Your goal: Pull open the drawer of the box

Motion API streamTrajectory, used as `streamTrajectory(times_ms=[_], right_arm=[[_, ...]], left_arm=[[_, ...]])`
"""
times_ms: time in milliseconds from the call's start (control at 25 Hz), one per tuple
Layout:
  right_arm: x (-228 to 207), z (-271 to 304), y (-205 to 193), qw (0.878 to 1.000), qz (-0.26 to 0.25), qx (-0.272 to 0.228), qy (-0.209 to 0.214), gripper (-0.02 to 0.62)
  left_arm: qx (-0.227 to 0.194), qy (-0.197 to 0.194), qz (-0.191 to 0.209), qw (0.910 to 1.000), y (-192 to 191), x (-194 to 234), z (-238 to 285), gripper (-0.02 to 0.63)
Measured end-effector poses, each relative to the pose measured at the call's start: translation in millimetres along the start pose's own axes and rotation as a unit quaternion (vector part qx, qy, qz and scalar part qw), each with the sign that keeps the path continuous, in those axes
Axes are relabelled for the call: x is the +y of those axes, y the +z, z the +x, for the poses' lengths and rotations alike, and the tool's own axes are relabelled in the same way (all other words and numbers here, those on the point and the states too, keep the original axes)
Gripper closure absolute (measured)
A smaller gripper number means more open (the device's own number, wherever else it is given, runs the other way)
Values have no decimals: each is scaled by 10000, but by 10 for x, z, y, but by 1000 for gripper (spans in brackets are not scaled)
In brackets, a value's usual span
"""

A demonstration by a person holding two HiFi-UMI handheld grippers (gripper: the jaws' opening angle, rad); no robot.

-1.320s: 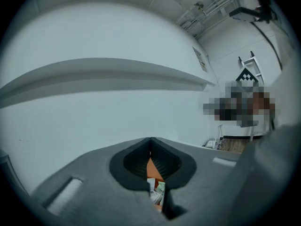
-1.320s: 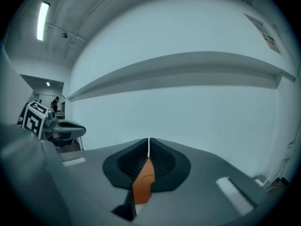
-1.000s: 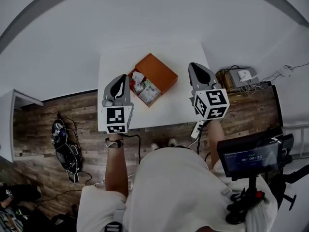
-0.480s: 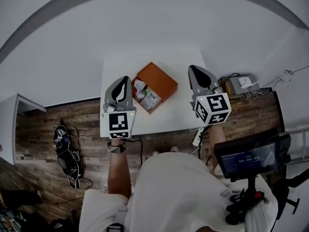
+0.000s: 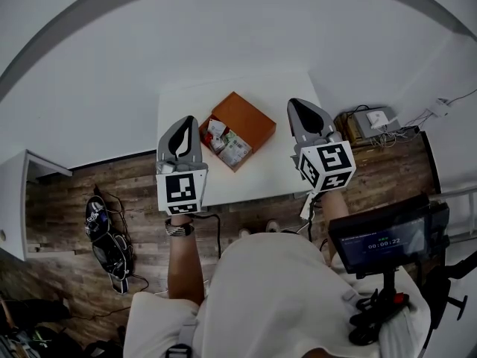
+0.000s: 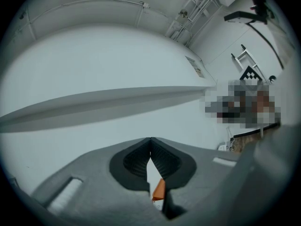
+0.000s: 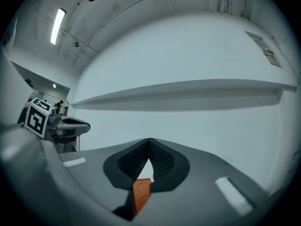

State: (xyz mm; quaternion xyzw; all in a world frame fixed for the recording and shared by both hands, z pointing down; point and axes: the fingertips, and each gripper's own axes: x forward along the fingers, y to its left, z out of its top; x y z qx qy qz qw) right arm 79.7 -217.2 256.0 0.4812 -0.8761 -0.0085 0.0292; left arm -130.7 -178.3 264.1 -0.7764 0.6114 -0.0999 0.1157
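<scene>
An orange box point(image 5: 248, 119) lies on the white table point(image 5: 272, 171) in the head view. Its drawer point(image 5: 227, 145) stands pulled out toward the near left, with small packets inside. My left gripper point(image 5: 187, 121) hovers just left of the drawer, jaws shut with nothing between them. My right gripper point(image 5: 296, 104) hovers to the right of the box, also shut and empty. In the left gripper view the left gripper point(image 6: 150, 140) points at the white wall, and a sliver of the orange box point(image 6: 159, 188) shows below its pads. The right gripper point(image 7: 149, 141) looks the same way, with the box point(image 7: 140, 195) showing beneath.
The table stands against a white wall. On the wooden floor to the right sits a low stand with a power strip and cables point(image 5: 370, 119). Black gear point(image 5: 104, 233) lies on the floor at left. A screen on a stand point(image 5: 381, 240) is close at my right.
The head view has drifted a little. Both grippers stay shut beside the box, and the drawer stays out.
</scene>
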Motion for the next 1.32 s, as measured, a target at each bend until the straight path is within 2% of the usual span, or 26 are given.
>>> streamTrajectory(times_ms=[560, 1320], right_arm=[[-41, -95, -118, 9996, -42, 245, -125, 595], [-29, -63, -147, 9995, -18, 296, -109, 594]], left_arm=[[49, -376, -62, 9993, -50, -275, 94, 600], [47, -441, -112, 9990, -84, -344, 116, 600]])
